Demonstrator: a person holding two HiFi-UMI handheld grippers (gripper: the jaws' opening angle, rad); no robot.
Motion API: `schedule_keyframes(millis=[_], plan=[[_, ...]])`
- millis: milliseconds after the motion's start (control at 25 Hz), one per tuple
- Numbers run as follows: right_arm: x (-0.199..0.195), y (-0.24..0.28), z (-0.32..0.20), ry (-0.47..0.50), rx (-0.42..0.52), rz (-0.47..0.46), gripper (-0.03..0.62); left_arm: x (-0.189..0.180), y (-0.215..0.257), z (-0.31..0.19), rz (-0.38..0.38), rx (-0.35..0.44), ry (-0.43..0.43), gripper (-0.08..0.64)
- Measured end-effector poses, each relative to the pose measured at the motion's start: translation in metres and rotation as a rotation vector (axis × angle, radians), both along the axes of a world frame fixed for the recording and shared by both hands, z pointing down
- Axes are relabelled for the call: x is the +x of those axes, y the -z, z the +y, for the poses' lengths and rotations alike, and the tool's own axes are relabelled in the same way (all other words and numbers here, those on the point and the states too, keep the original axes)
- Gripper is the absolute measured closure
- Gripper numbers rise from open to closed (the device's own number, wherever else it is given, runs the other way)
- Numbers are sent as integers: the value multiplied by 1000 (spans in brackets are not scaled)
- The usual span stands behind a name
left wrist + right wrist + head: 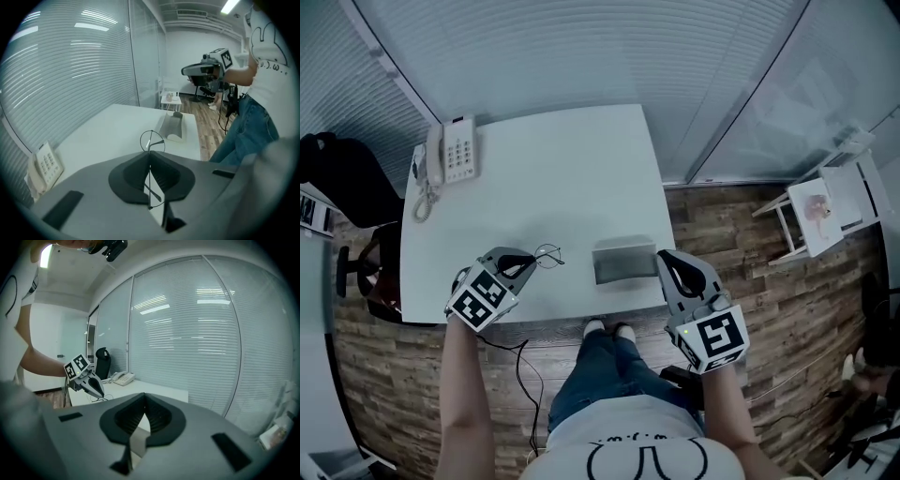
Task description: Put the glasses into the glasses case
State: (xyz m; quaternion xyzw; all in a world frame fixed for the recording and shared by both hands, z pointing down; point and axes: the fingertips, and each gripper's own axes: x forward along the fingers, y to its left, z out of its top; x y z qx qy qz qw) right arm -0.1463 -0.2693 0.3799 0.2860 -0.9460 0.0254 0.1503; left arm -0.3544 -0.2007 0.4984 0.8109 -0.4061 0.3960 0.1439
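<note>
The lettering on the person's white shirt [268, 47] is too blurred to read. Low in the left of the head view, the left gripper [150, 153] angles down over the table [562, 169], its jaws pinched on a thin wire arm of the glasses [156, 141]. The lenses poke out beyond the tips. The open glasses case [623, 262] lies at lower centre, just left of the right gripper [661, 255], whose jaws are closed on nothing.
</note>
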Motion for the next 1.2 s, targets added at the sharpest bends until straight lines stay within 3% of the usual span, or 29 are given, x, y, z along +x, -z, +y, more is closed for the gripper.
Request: schedule_keyframes(millis=[320,720,1200], plan=[[30,11,-2,-61,22,-40,580,38,16,-13,15,43,-48,537],[85,7,-4,-195,10,-58,580,112,26,-54,61,76,-179,537],[139,-13,3,-335,-44,-35,580,184,-6,-77,65,15,-291,537]])
